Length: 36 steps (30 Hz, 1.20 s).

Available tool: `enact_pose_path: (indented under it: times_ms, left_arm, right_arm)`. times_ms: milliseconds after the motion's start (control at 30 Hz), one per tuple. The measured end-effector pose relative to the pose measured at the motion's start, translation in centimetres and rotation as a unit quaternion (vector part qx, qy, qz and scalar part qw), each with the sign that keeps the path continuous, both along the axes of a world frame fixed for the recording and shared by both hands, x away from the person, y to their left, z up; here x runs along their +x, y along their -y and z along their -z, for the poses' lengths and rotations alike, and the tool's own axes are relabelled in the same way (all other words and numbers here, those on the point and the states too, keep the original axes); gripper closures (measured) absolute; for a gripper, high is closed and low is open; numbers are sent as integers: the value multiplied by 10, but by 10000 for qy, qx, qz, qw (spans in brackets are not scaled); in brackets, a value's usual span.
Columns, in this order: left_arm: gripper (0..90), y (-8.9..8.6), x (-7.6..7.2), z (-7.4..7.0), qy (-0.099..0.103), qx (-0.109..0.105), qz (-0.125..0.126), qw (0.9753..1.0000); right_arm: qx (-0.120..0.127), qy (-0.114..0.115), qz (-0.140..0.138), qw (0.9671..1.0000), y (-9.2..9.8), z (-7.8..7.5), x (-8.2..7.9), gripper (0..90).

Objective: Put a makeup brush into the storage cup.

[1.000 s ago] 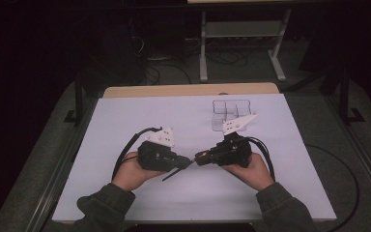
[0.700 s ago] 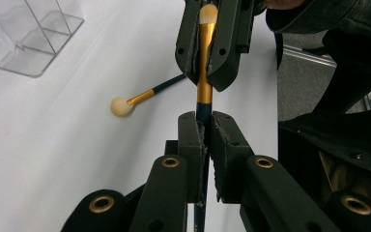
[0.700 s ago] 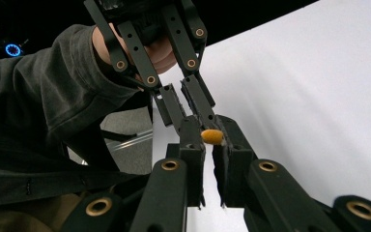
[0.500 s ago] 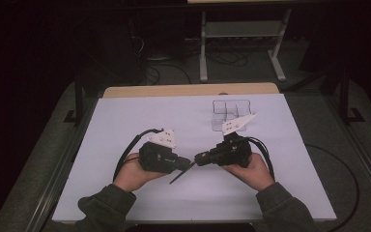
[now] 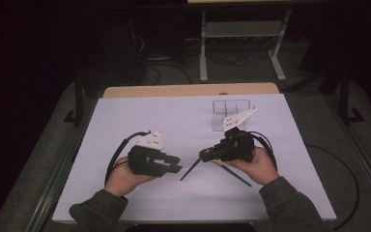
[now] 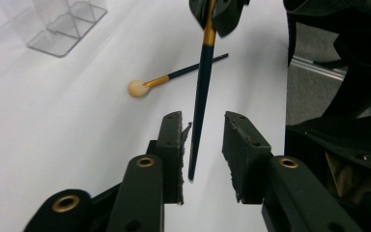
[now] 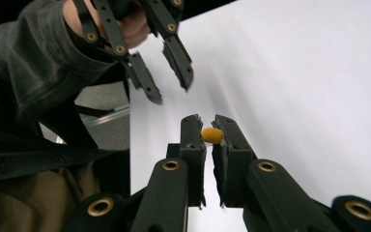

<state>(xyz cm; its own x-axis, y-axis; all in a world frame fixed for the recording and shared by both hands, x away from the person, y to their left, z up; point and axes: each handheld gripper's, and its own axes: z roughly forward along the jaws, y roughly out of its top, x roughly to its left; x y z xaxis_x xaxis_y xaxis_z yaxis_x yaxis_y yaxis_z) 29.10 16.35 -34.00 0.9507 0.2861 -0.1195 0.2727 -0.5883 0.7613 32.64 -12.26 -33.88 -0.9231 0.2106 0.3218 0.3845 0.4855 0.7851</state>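
Observation:
My right gripper is shut on a dark-handled brush near its gold ferrule. The brush's orange-yellow head pokes out between the jaws. Its thin handle slants down toward the left gripper. That gripper is open, and the handle's tip hangs between its jaws without touching either. A second brush, with a cream head and gold ferrule, lies flat on the white table cover under the right hand.
A clear compartmented organiser stands at the back right of the white table cover. Cables trail from both grippers. A metal stand and more cables sit on the dark floor beyond the table.
The left gripper has edged slightly back toward the person. The right gripper and its brush have barely moved.

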Motion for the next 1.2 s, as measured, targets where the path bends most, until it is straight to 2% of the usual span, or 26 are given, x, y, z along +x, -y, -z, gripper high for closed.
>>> enact_pose_path:
  times_ms: [267, 433, 633, 900, 1100, 1200]
  left_arm:
    - [645, -15, -4, 5, 43, -60, -246, 9997]
    - [580, -26, -7, 11, 74, -78, -467, 9989]
    - [545, -36, -9, 16, 120, -49, -594, 9982]
    - [501, -46, -12, 22, 121, -80, -834, 9964]
    - [485, -49, -13, 26, 148, -77, -907, 9957]
    - [463, -51, -14, 28, 135, -82, -966, 9952]
  right_arm:
    - [-267, 63, 92, 9996, 4, -11, 6, 825]
    - [-381, 70, 131, 9992, 5, -16, 12, 825]
    - [-543, 130, 152, 9983, 3, -19, 18, 826]
    - [-708, 196, 205, 9971, 6, -23, 24, 825]
    - [-731, 141, 307, 9968, 11, -27, 28, 825]
    - [-780, 228, 329, 9962, 13, -29, 31, 825]
